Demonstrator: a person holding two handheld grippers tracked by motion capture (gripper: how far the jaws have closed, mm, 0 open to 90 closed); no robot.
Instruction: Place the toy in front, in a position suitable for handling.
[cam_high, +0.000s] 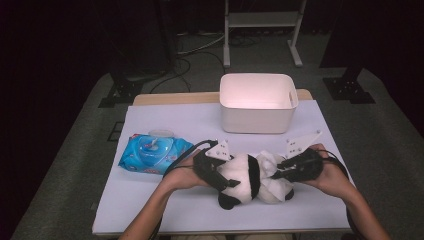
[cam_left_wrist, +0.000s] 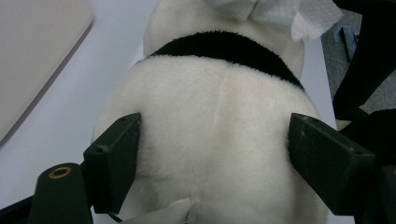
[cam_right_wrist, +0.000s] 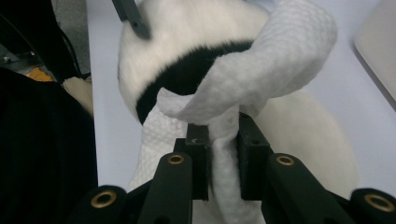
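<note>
Two grippers are working on one soft toy, and I am steering both from my end. The left gripper (cam_high: 223, 176) is holding the toy panda (cam_high: 243, 176) by its white back; in the left gripper view its jaws are standing wide and pressing into the plush on either side, clamped on the body. The right gripper (cam_right_wrist: 218, 140) is pinching a white wipe (cam_right_wrist: 261, 79), jaws nearly together with the cloth bunched between them. The panda is lying on the white counter (cam_high: 165, 200) near my edge, between my hands, with the wipe draped over its far half by the black band.

Notes on doing the wiping well:
- I am keeping the left hold steady and low on the body, so the toy does not roll when the cloth drags over it.
- I am judging that the wipe is gripped at a gathered fold, leaving a loose flap hanging. Stroke with the flap laid flat on the fur, not with the jaw tips.
- Short strokes along the nap, away from the left gripper, are looking safer than long ones; plush gives, and a long pull could tug the toy out of the hold.
- Risk: the cloth slipping free of the pinch.

The blue wipes pack (cam_high: 153, 153) is sitting to the left, well apart from the panda. The white bin (cam_high: 258, 118) is standing beyond it, toward the back of the counter.
</note>
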